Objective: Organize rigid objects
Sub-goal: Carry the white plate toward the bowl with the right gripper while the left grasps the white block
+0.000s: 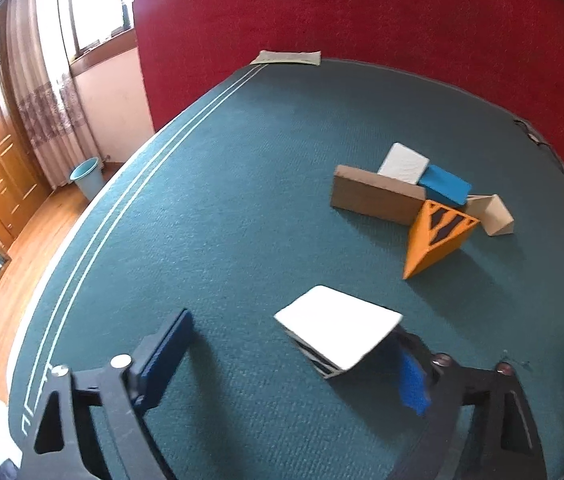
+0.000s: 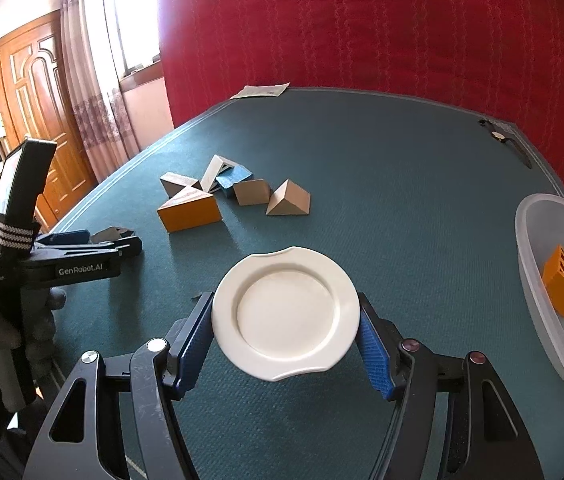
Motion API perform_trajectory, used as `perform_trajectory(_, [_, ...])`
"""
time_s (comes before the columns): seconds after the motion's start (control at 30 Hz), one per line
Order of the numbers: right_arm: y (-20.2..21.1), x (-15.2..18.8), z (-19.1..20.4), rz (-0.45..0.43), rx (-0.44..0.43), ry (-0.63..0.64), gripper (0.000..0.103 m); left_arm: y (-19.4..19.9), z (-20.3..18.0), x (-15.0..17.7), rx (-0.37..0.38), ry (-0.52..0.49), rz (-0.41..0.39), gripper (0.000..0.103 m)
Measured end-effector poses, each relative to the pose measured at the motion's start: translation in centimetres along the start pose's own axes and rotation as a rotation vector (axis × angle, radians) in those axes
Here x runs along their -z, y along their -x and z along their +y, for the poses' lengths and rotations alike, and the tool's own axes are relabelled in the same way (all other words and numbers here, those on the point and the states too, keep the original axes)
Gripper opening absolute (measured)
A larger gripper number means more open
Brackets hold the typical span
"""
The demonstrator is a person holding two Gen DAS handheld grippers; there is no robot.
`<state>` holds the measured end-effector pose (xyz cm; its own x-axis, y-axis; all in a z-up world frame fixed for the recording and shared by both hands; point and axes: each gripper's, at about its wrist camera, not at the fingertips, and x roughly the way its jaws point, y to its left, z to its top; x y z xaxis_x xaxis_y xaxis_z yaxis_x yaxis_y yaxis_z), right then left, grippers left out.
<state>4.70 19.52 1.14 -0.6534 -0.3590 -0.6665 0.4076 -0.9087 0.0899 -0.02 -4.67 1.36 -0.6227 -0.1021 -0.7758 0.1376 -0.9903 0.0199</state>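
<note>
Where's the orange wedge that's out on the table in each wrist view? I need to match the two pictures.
Left wrist: orange wedge right of centre, just below the blue block.
Right wrist: orange wedge left of centre, below-left of the blue block.
Shared landmark: paper sheet at the table's far edge.

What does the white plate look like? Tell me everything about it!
The white plate is round, smooth and glossy, like ceramic, with a wide flat rim around a sunken middle. Two small notches break its rim, one at the far edge and one at the near edge. It is empty. The right gripper holds it by its edges, one blue finger on each side, tilted a little above the green cloth.
</note>
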Motion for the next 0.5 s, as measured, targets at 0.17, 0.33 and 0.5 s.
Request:
perform_trajectory(0.17, [0.6,-0.3,-0.7,-0.015,0.012,-0.018,0.067,0.6,-0.6,0.1,0.045,-0.017,-0.011,0.051])
perform_trajectory(0.33, [1.3,-0.6,-1.6,-0.033,0.031,-0.035,0.067,0.7,-0.6,0.3,0.059,-0.011,-0.017,0.051])
perform_trajectory(0.5, [2.3,-0.9,-3.2,-0.058,0.064,-0.073,0.067,1.1,-0.6,0.3,0.076,-0.005,-0.026,0.048])
